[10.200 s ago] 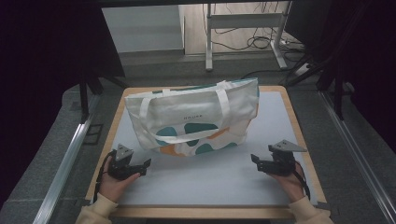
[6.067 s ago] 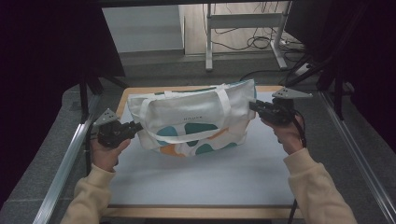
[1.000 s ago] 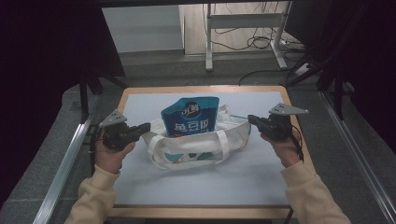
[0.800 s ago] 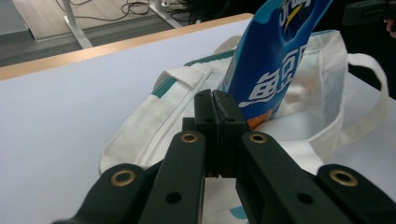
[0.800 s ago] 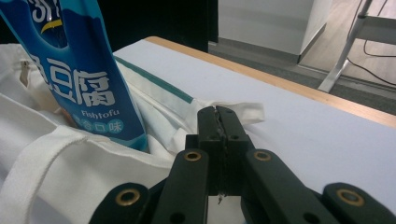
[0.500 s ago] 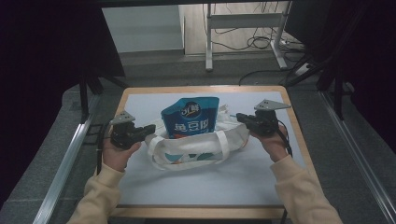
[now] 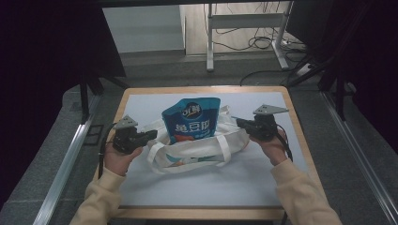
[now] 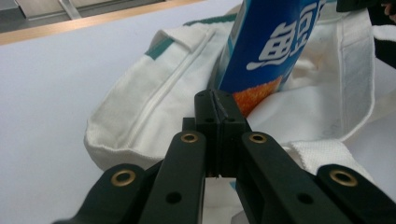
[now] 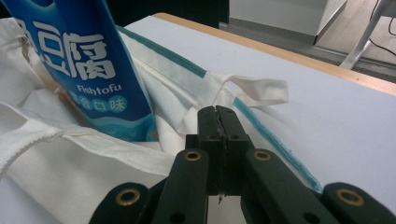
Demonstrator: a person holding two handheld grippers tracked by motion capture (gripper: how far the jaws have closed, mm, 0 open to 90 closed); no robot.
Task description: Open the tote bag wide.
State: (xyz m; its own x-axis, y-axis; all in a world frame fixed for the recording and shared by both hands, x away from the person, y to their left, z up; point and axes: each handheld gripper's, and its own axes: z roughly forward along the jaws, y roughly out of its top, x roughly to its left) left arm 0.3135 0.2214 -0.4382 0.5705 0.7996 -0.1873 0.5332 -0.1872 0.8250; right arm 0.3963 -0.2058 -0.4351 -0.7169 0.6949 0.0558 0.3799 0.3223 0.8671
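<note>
On the white mat, mid-table: one white canvas tote bag with teal trim, mouth up, one blue fish-tofu snack pouch standing in it. Left gripper sits at the bag's left end, right gripper at its right end; both sets of jaws pressed together. Can't tell if any cloth is pinched between them. My read: keep both ends level and taut so the pouch stays upright. Count: one bag, two handles, one pouch, two grippers.
</note>
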